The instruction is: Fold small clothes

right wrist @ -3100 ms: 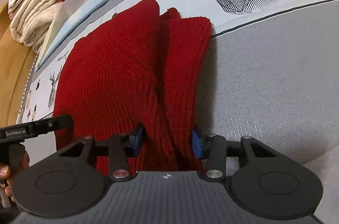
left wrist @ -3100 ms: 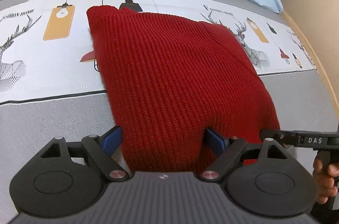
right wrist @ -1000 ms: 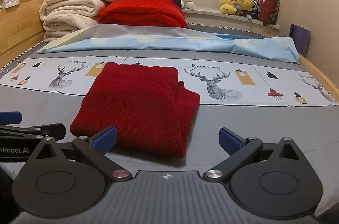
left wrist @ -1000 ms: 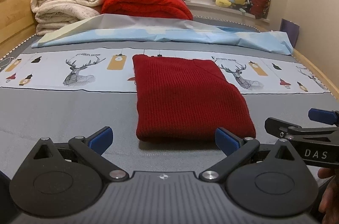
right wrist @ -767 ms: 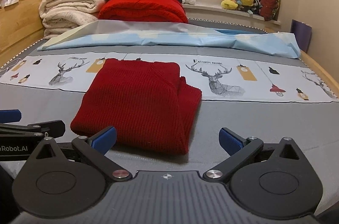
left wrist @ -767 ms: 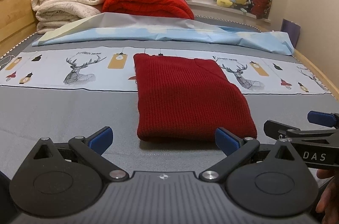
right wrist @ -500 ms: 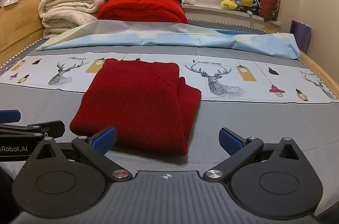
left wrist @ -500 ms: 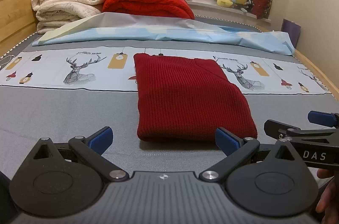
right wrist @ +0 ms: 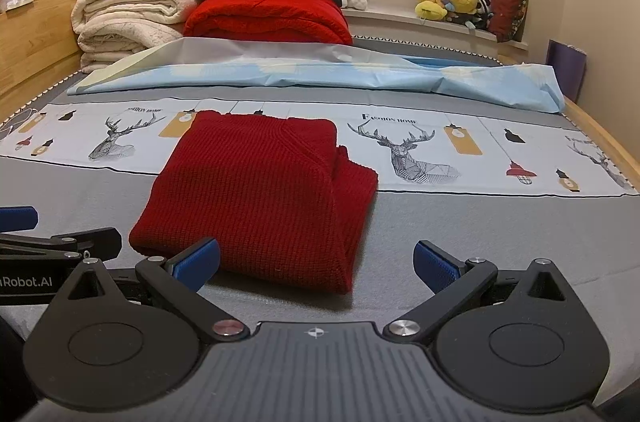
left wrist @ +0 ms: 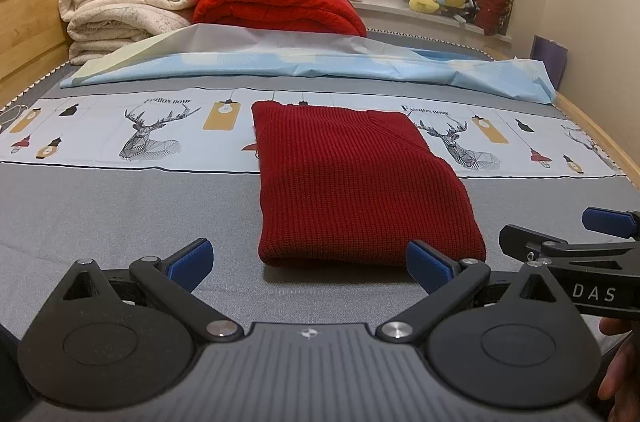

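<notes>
- On bed (left wrist: 120, 214), near front edge: red knit sweater (left wrist: 356, 182) lying folded into a compact rectangle, half on grey sheet, half on deer-print band (left wrist: 152, 130).
- Left claw (left wrist: 308, 262) hanging just short of sweater's near hem, blue pads spread wide, gripping nothing.
- Right claw (right wrist: 316, 258) likewise spread and empty, hovering just before sweater's near right corner; left pad overlapping knit in view, contact impossible to tell.
- Showing in right wrist view: right side bulging, layers stepped and not flush, thick roll at near edge.
- Looking close to done, by judgement; perhaps one tidy-up left.
- Risking snagging loose knit if a pad drags across the top layer.
- Risking springing open along that bulky right side, thick yarn pushing layers apart.
- Risking pinching only the upper layer on any re-grasp, peeling the fold back.
- Sitting well apart at bed's far end: stacked blankets (right wrist: 132, 18), red quilt (right wrist: 268, 18), not involved.
</notes>
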Tool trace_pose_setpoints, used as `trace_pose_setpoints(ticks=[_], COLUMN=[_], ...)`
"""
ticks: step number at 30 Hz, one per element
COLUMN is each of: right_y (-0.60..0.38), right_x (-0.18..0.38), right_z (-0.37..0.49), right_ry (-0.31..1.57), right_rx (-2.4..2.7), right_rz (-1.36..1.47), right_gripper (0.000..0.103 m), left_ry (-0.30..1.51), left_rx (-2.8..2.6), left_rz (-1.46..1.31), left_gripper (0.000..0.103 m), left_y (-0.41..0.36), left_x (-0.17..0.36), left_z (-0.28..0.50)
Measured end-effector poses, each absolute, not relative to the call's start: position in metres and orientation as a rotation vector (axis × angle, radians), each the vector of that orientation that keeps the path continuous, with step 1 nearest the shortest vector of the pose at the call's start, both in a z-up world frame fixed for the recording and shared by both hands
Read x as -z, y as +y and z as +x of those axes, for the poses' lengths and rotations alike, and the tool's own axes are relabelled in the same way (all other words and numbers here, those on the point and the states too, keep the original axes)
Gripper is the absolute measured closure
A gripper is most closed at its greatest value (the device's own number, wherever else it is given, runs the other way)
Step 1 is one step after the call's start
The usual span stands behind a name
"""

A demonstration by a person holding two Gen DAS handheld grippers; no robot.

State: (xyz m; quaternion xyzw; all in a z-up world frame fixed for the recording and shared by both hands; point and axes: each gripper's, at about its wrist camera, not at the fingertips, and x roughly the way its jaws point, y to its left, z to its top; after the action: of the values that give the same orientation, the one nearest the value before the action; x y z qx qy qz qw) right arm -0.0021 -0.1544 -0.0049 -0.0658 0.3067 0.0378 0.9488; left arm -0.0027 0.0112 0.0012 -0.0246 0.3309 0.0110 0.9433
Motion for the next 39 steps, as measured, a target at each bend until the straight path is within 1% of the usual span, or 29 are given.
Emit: trace_pose_setpoints(ticks=[39], right_y=[-0.1550], right_x=[0.0050], right_z=[-0.0014], right_ry=[0.623], right_rx=[-0.074], right_rz=[-0.142], right_gripper=[0.001], left_ry=[0.682], left_rx=[-0.018], left_rz=[-0.058], left_gripper=[0.000], left_y=[0.0121], left_x=[0.0017], left_z=[-0.0004])
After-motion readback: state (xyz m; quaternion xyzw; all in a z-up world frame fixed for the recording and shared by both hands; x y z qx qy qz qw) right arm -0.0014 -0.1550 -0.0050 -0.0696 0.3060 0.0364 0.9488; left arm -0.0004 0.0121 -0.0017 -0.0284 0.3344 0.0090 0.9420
